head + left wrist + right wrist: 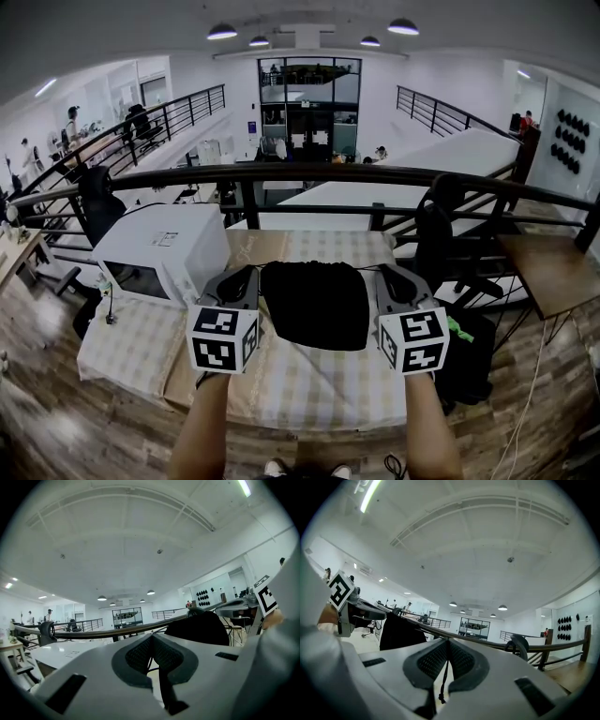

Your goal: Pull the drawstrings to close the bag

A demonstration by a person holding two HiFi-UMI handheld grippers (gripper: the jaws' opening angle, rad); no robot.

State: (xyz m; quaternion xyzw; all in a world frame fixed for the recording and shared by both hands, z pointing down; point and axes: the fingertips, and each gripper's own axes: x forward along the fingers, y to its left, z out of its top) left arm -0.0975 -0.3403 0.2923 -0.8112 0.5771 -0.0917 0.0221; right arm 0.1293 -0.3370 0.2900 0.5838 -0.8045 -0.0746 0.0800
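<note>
The left gripper point(246, 274) is clamped shut on the left cord point(149, 662). The right gripper point(389, 274) is clamped on the right cord point(443, 674), whose knotted end hangs below the jaws. The bag point(316, 305) lies on the table point(309, 389) between them, with the cords leaving its far edge. To cinch it well, I judge both hands should draw outward, level and evenly, so the mouth gathers without dragging the bag sideways. Grip firmly, since thin cord may slip.
</note>
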